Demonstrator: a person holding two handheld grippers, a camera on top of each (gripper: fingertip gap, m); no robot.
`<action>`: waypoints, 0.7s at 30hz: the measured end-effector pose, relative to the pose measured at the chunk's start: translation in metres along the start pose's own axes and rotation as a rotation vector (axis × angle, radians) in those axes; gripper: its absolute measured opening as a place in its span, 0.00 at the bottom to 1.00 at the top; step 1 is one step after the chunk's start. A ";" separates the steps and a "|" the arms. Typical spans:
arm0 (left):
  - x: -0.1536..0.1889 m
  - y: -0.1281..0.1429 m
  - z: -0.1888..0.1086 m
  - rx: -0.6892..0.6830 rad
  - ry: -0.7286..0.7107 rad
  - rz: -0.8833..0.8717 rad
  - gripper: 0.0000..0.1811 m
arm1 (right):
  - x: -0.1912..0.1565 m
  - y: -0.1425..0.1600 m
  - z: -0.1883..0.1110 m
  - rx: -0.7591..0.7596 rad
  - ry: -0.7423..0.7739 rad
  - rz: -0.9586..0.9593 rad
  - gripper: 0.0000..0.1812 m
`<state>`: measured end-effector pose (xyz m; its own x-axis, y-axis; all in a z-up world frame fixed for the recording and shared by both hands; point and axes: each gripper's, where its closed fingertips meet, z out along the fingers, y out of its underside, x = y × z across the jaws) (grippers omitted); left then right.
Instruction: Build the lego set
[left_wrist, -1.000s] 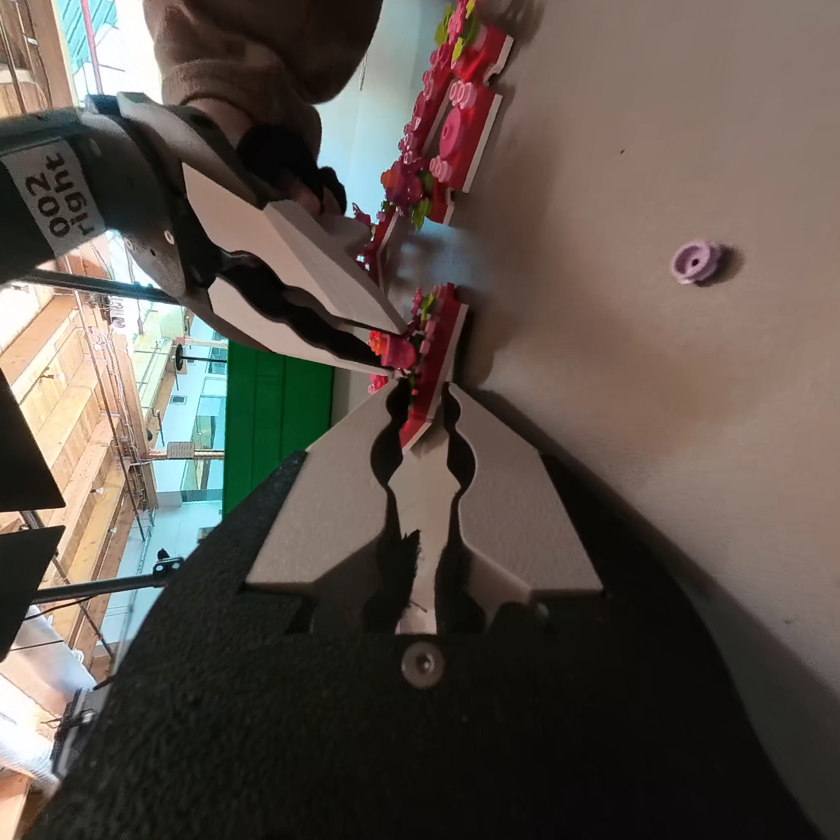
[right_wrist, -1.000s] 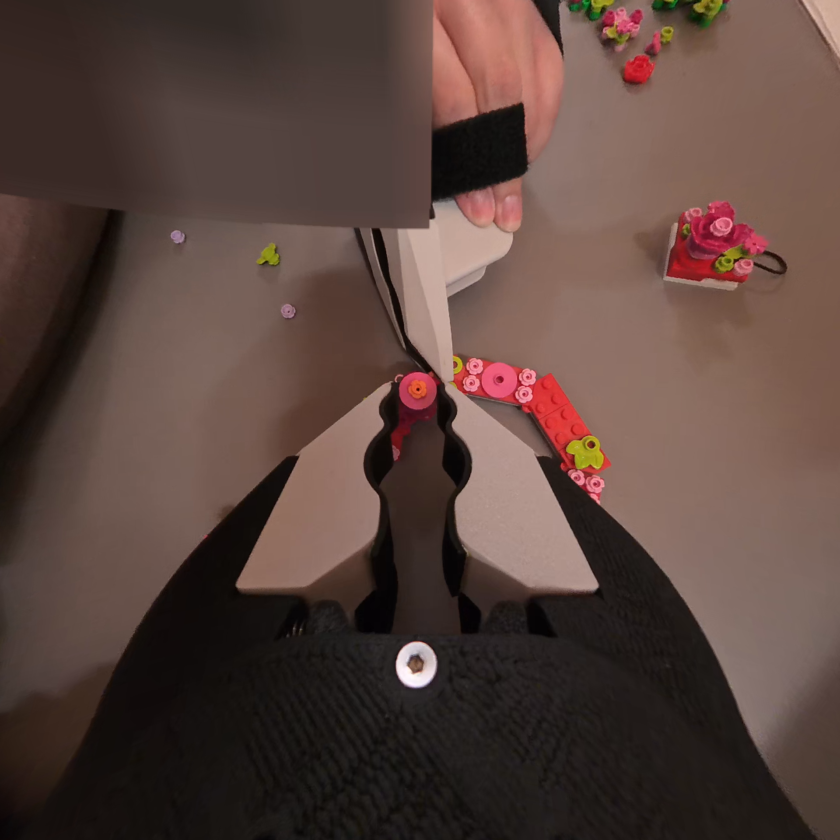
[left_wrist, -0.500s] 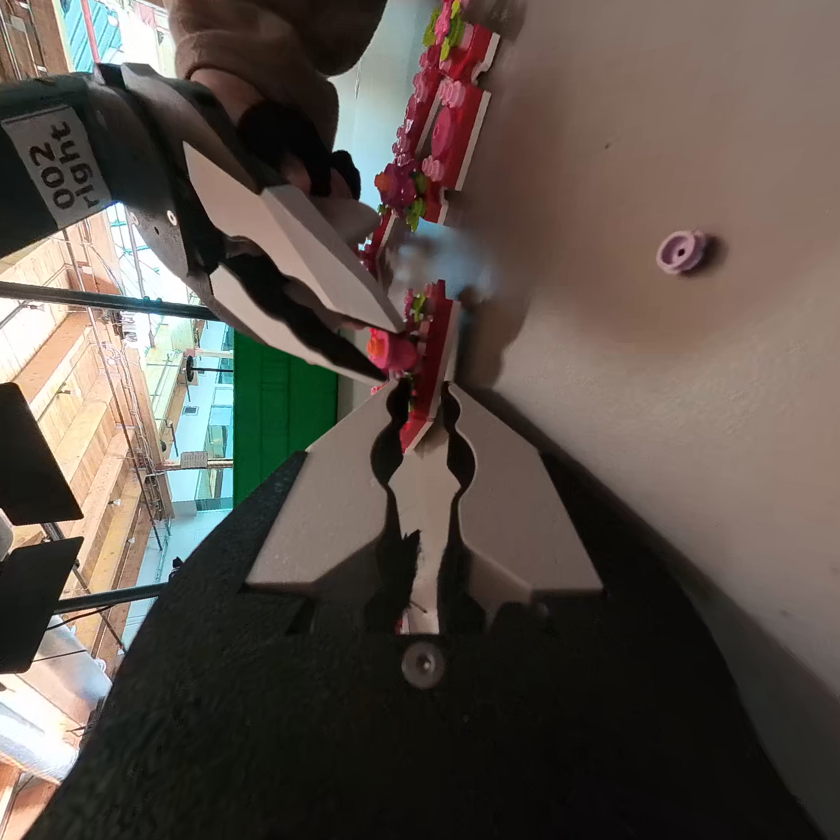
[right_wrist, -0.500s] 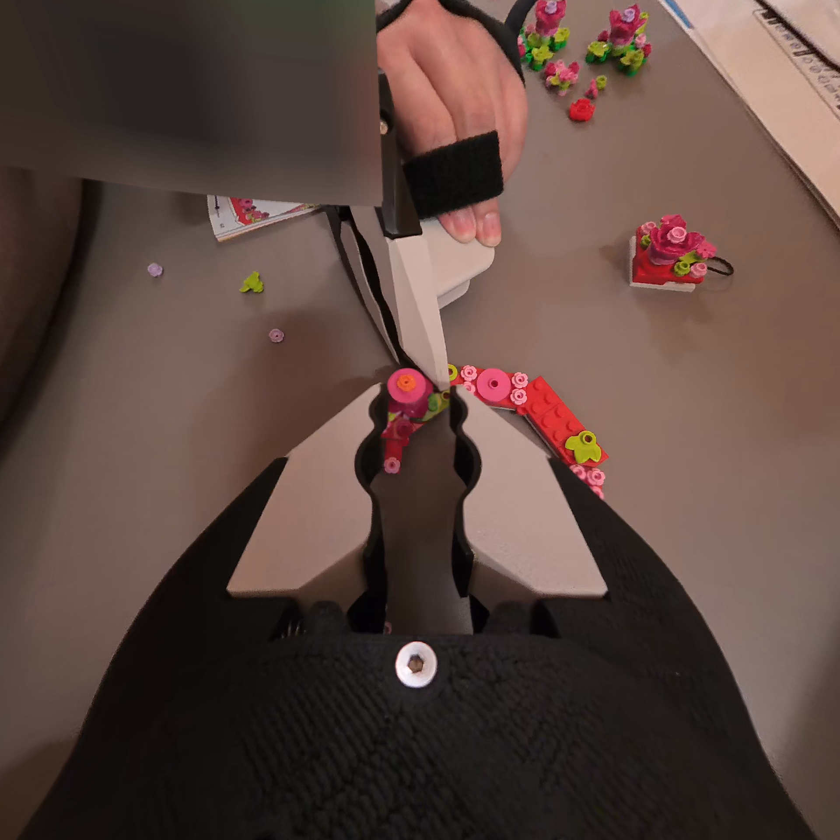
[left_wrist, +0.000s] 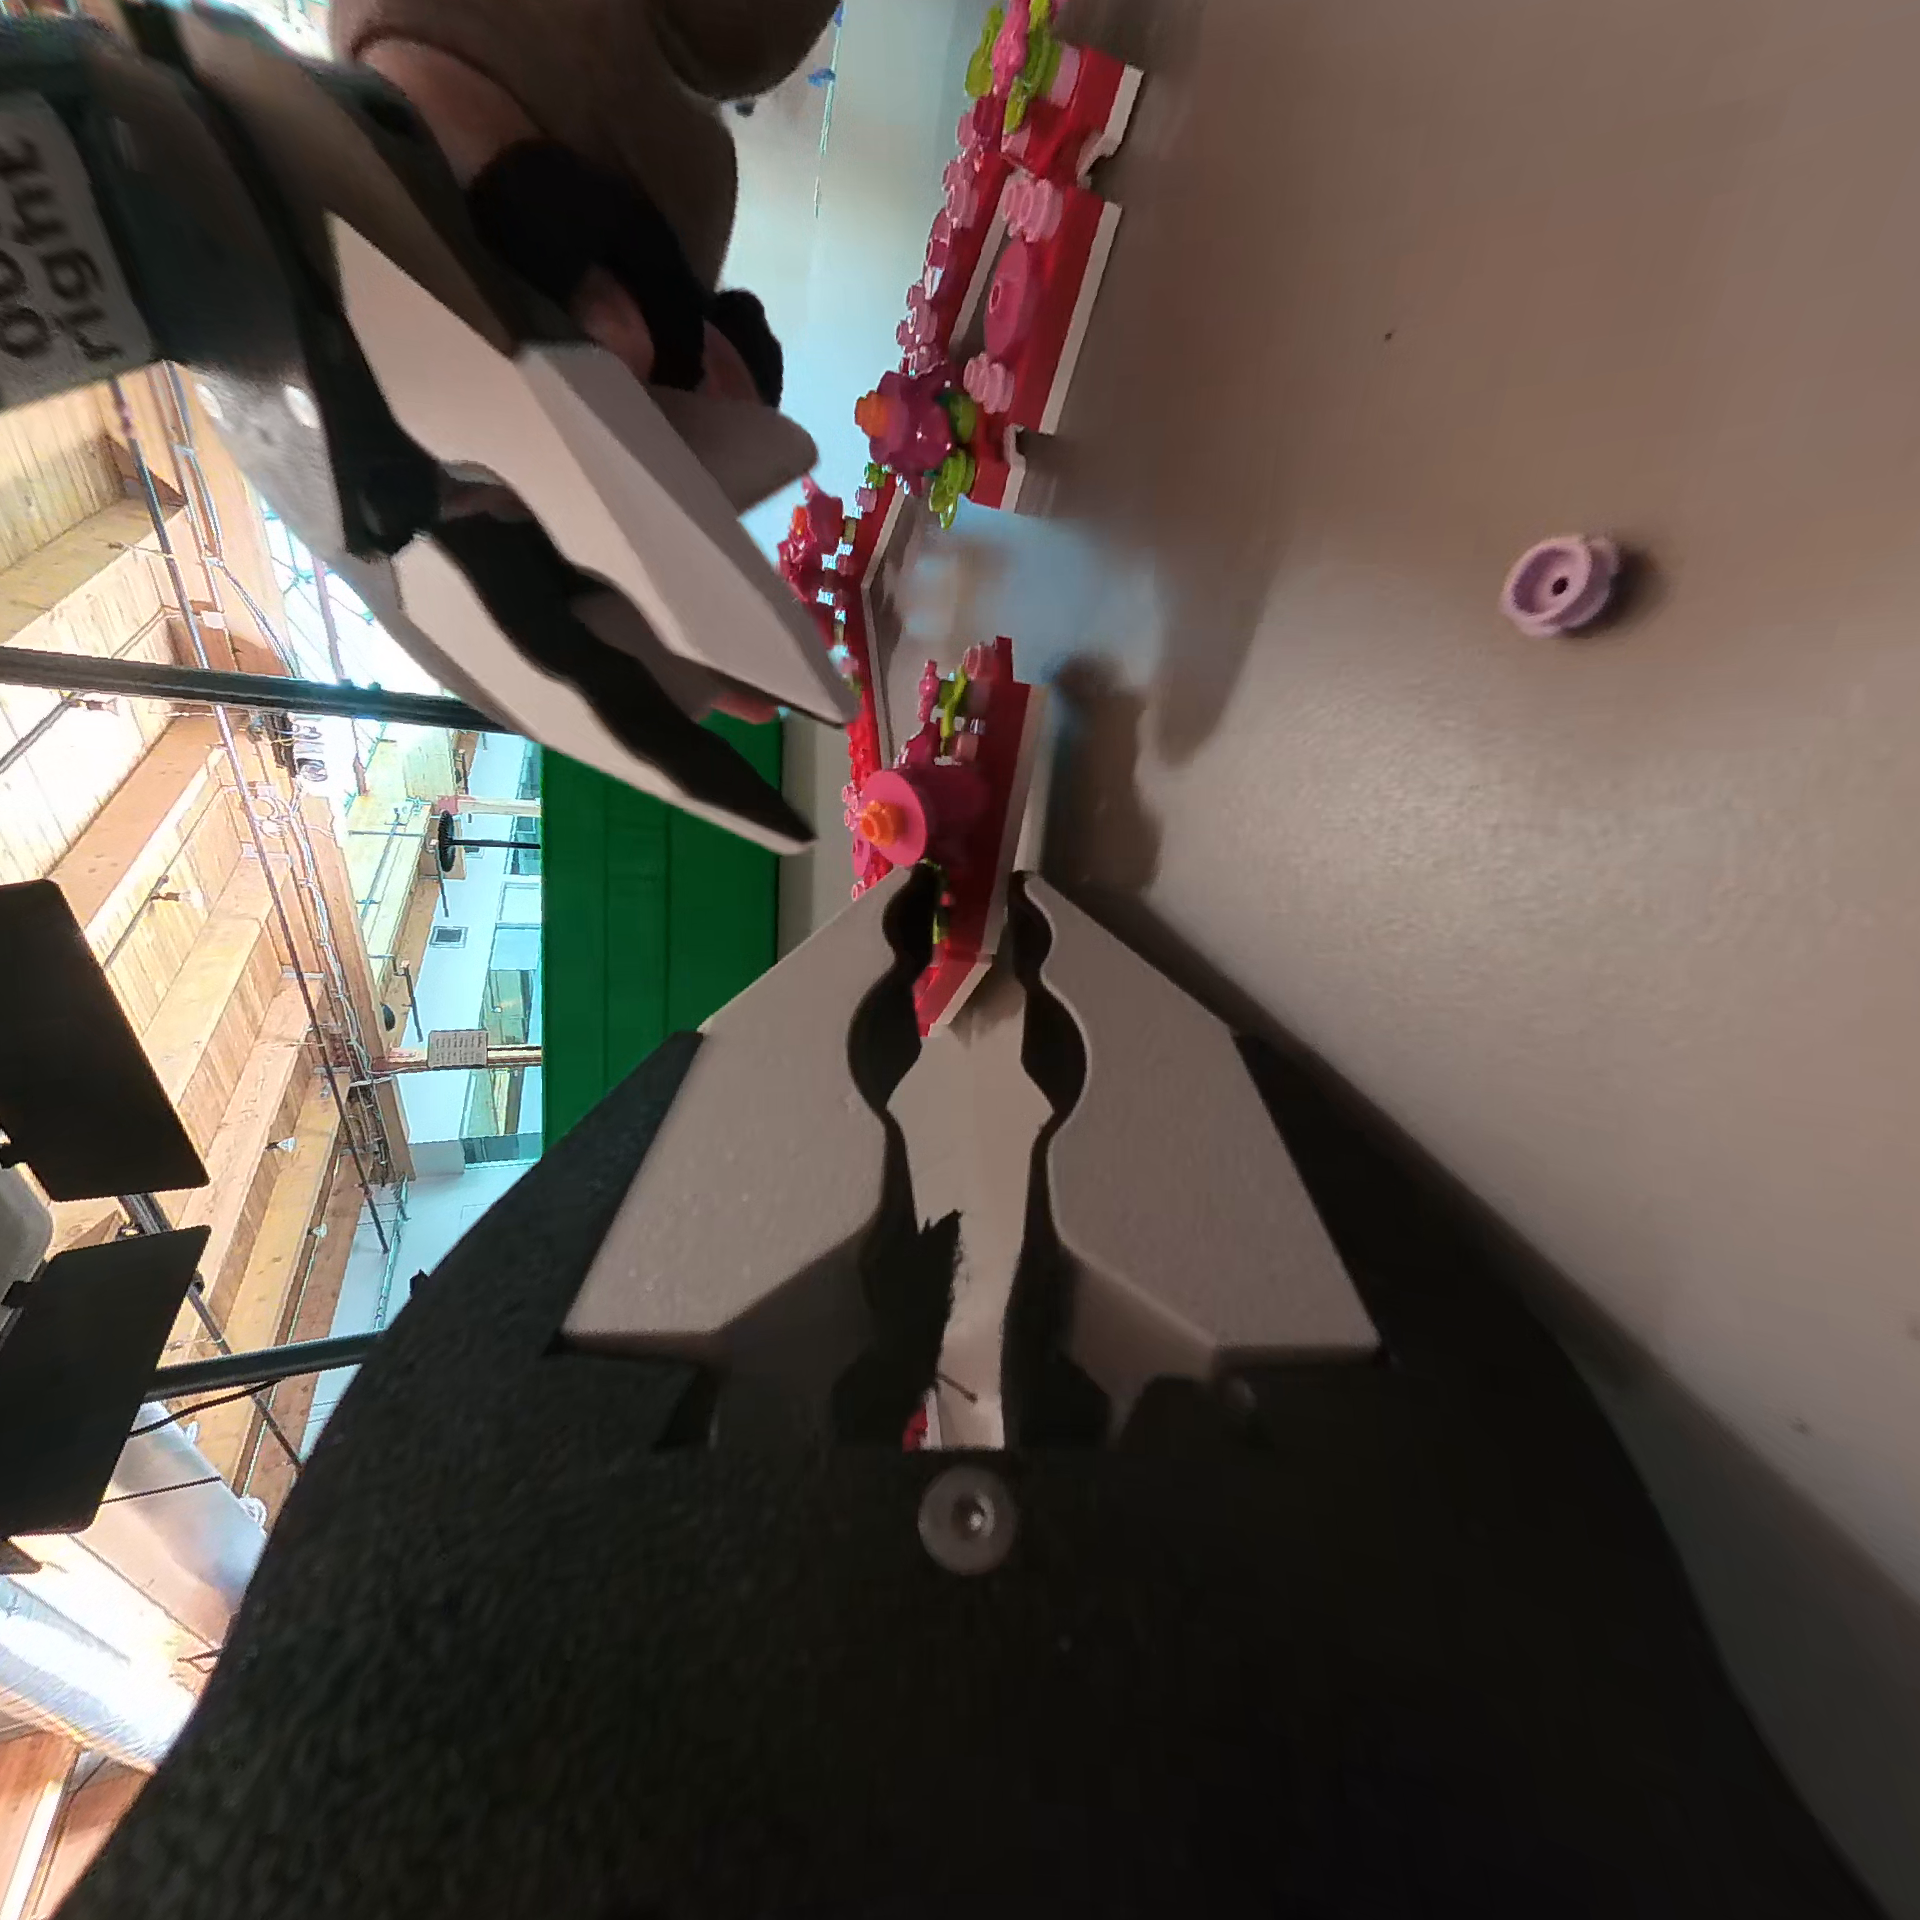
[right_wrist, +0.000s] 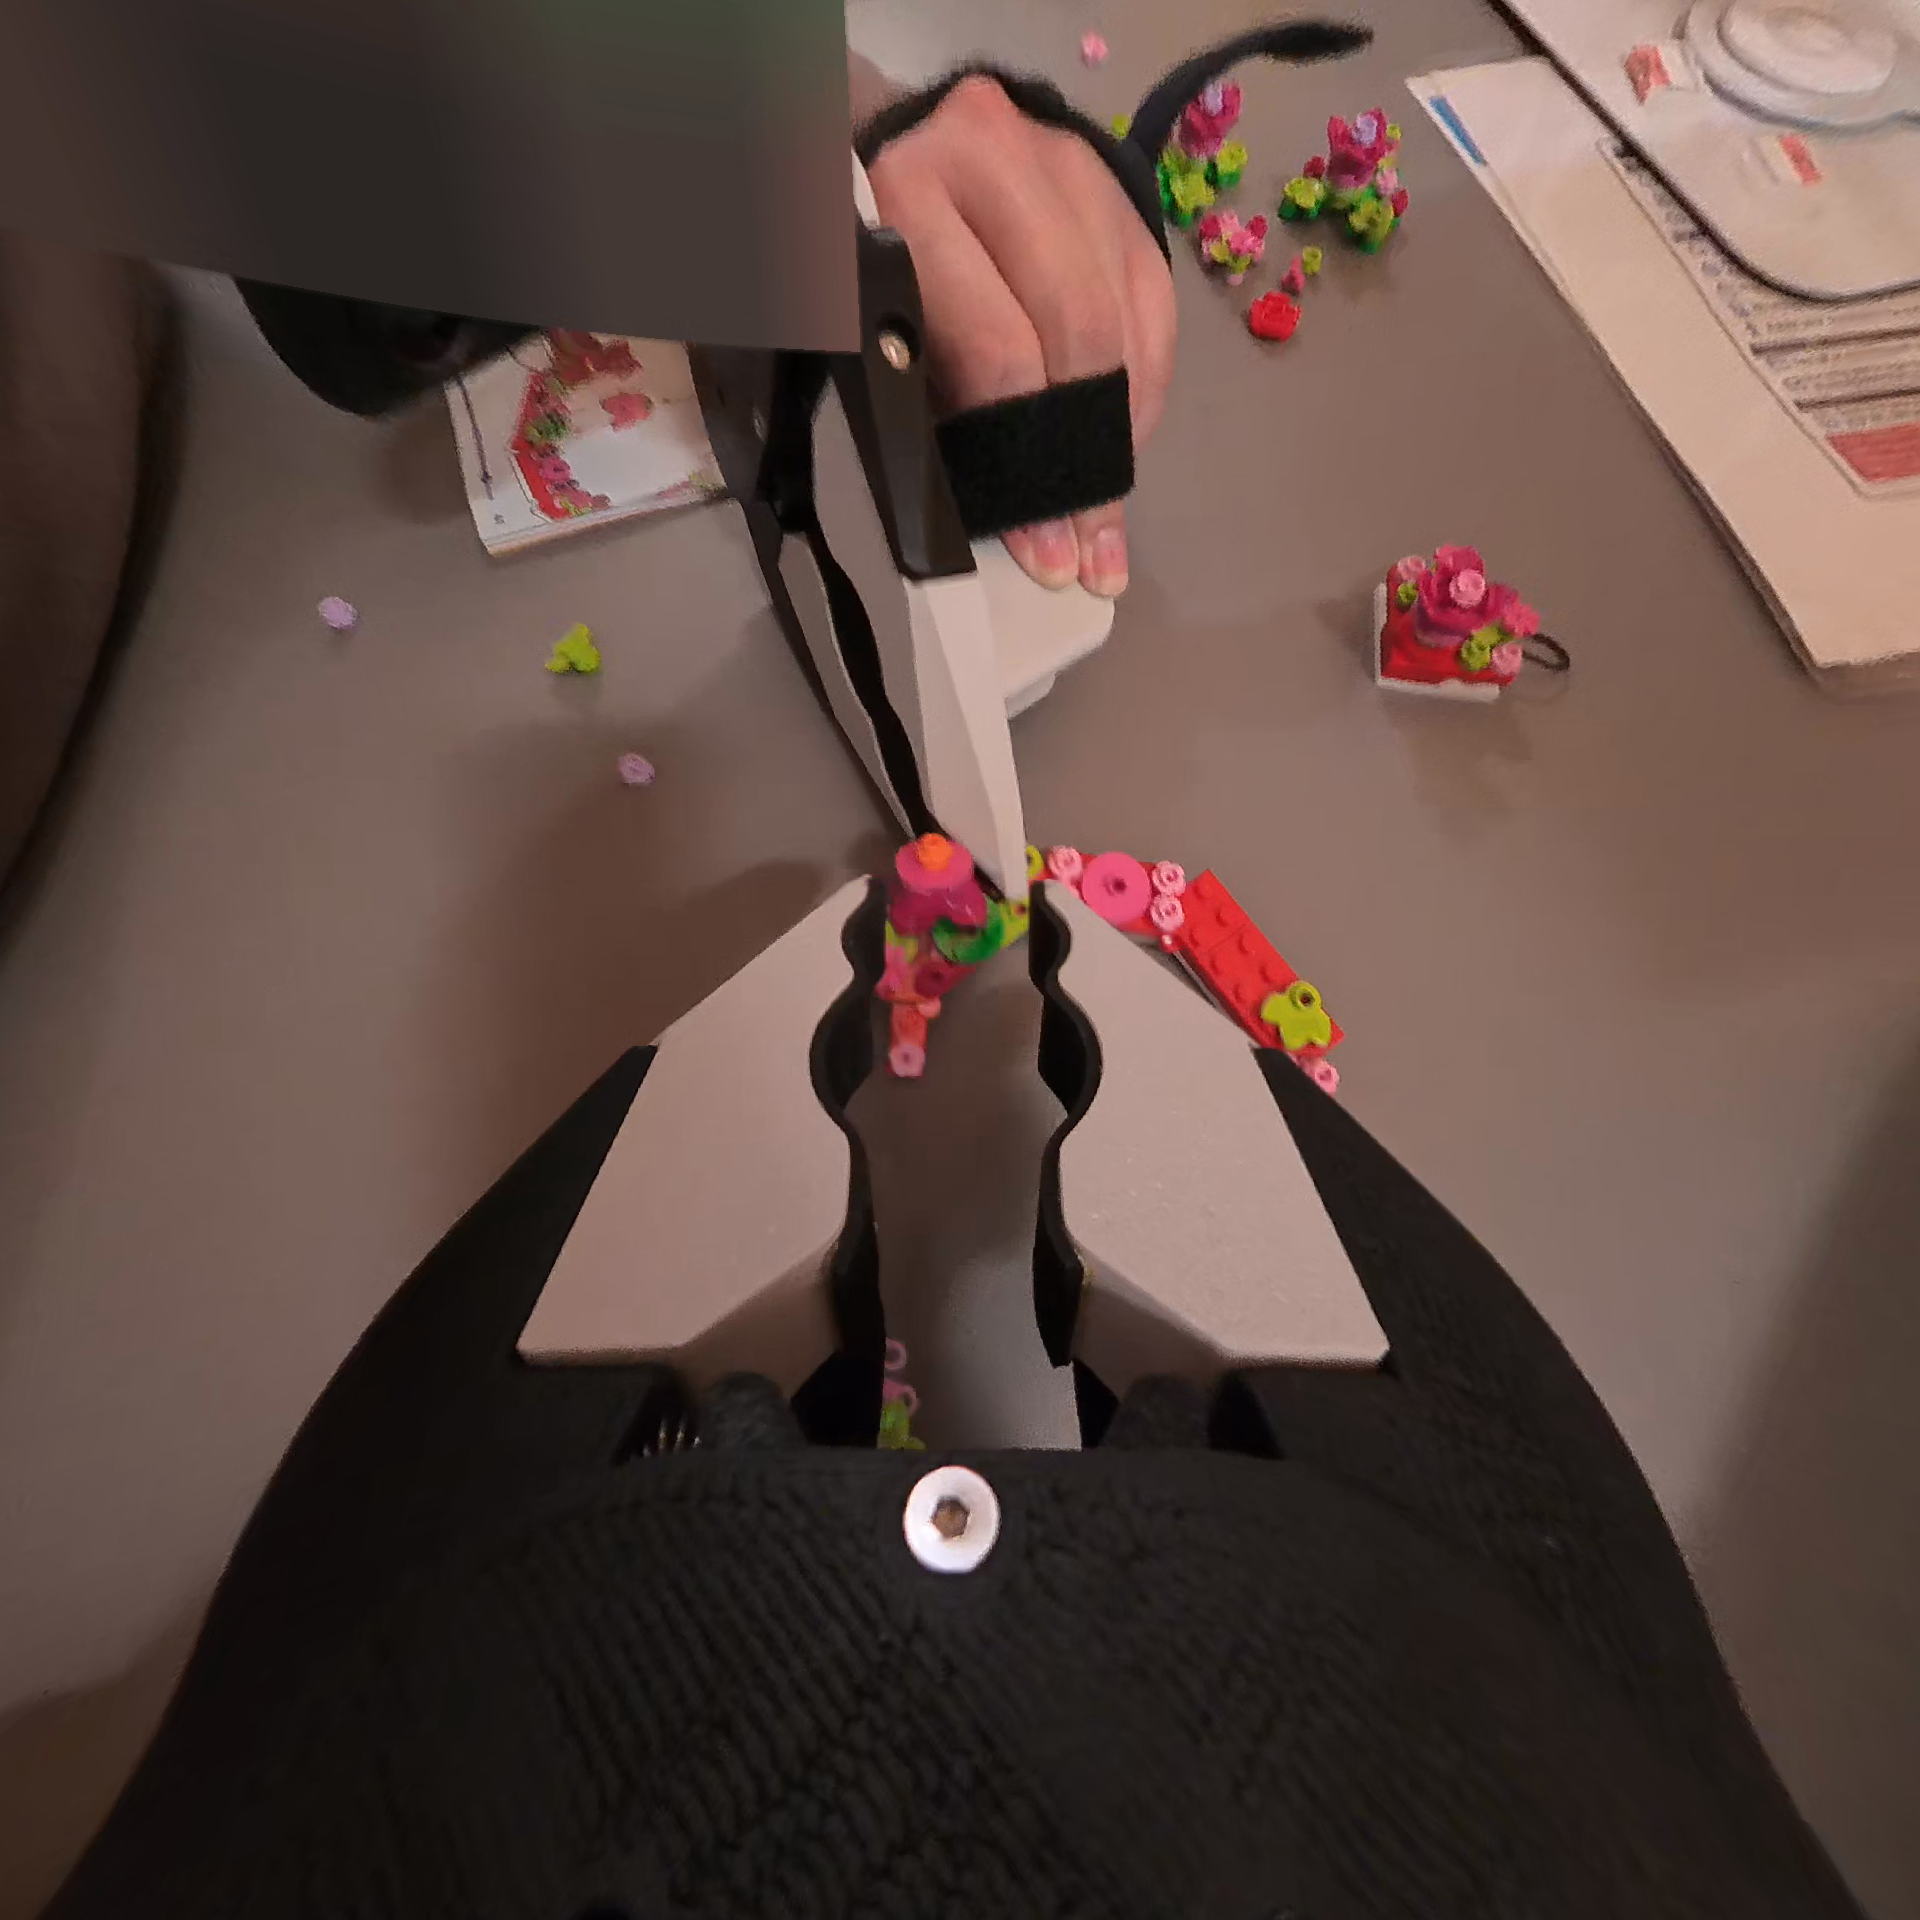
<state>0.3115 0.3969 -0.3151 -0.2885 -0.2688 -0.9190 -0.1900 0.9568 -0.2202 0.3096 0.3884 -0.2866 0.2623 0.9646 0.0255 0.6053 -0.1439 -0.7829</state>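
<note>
Red lego plate (left_wrist: 992, 831) is clamped in the left gripper (left_wrist: 961, 883); right gripper (right_wrist: 951, 899) jaws gape empty.

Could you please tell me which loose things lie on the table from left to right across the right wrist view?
lilac stud → lime leaf piece → second lilac stud → small red block topped with flowers

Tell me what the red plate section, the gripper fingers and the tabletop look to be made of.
Red plate section: hard moulded plastic, glossy, with crisp studs and a white underside edge. Left gripper fingers: matte pale grey, faintly grainy, probably printed plastic; dark scalloped inner pads, possibly rubber. Tabletop: smooth grey-brown matte sheet with soft reflections, likely laminate.
</note>
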 end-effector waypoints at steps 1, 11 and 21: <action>0.000 0.000 0.000 0.000 -0.001 0.002 0.06 | -0.003 -0.005 0.000 0.019 -0.011 0.005 0.14; 0.000 -0.001 0.000 0.000 -0.004 0.010 0.06 | -0.006 -0.004 0.014 -0.016 -0.016 0.026 0.03; 0.000 -0.001 0.000 0.008 -0.004 0.001 0.06 | 0.007 -0.002 0.002 0.096 -0.053 0.136 0.03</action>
<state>0.3118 0.3964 -0.3150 -0.2849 -0.2673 -0.9205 -0.1821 0.9579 -0.2218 0.3087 0.3960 -0.2857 0.2957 0.9483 -0.1152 0.4918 -0.2545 -0.8327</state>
